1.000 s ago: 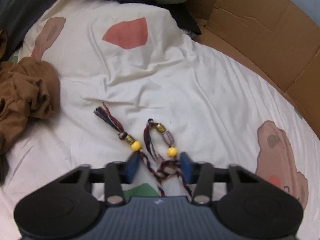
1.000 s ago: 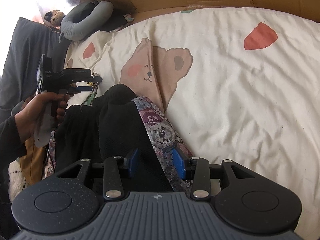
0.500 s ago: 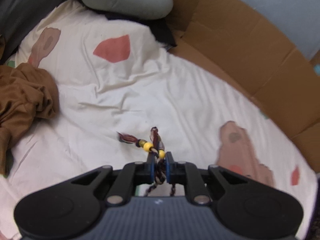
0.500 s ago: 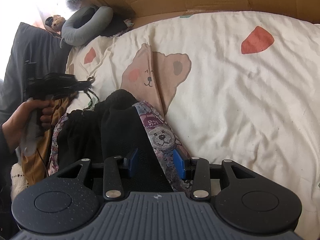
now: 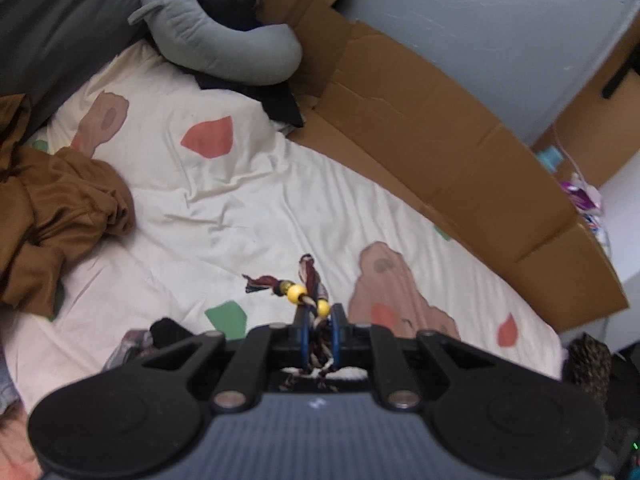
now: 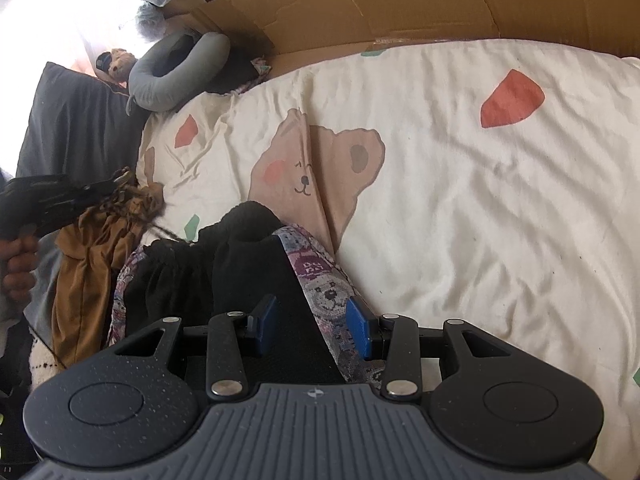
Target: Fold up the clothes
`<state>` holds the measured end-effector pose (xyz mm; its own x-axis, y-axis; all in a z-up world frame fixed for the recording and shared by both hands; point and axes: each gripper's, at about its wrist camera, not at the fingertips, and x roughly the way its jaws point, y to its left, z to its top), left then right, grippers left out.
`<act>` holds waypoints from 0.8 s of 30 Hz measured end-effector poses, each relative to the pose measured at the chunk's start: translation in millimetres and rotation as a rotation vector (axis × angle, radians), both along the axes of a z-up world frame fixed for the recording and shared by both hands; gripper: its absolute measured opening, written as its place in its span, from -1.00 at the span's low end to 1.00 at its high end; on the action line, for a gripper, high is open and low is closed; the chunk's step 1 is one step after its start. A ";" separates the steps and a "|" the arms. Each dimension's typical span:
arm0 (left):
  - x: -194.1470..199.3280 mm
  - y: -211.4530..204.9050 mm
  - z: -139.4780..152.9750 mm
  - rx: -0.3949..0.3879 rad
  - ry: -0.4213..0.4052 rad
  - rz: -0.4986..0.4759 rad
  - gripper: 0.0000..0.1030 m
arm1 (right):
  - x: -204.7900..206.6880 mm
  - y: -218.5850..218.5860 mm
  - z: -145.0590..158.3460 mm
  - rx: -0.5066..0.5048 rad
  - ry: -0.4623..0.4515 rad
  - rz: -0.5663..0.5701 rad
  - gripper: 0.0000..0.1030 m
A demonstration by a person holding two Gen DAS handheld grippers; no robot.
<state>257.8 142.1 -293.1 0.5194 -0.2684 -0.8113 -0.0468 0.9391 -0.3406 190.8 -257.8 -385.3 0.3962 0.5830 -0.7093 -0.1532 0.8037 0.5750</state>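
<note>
Two grippers are engaged on one garment; the left gripper [image 5: 319,332] has its pads pressed narrow on the beaded drawcord [image 5: 304,294], whose yellow beads and frayed tassels stick out just beyond the pads and hang clear above the bear-print sheet [image 5: 256,200]; the right gripper [image 6: 312,320] stands about half apart over the black knit garment [image 6: 256,264] with its patterned lining, which lies between the pads at the near edge of the bed; whether those pads actually press on the cloth cannot be told; a brown garment [image 5: 52,216] lies crumpled to one side, not yet dealt with; a grey neck pillow [image 5: 224,40] and cardboard [image 5: 440,140] border the far side of the bed; judged step: preparation, with the cord being drawn away from the bundle before any fold is made; the task appears barely begun; the next move calls for tucking the cord aside, then spreading the garment flat on bare sheet; risk noted: a pull on the cord may bunch the waistband
</note>
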 end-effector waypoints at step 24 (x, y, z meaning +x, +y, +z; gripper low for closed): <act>-93.0 -24.3 -47.4 -0.022 0.311 -0.251 -0.79 | -0.5 -0.5 1.1 0.005 -0.005 -0.014 -0.13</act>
<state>164.8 117.9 -340.5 0.1660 -0.3747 -0.9122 0.0793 0.9271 -0.3664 190.3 -258.2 -384.1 0.4074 0.5813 -0.7044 -0.1447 0.8026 0.5786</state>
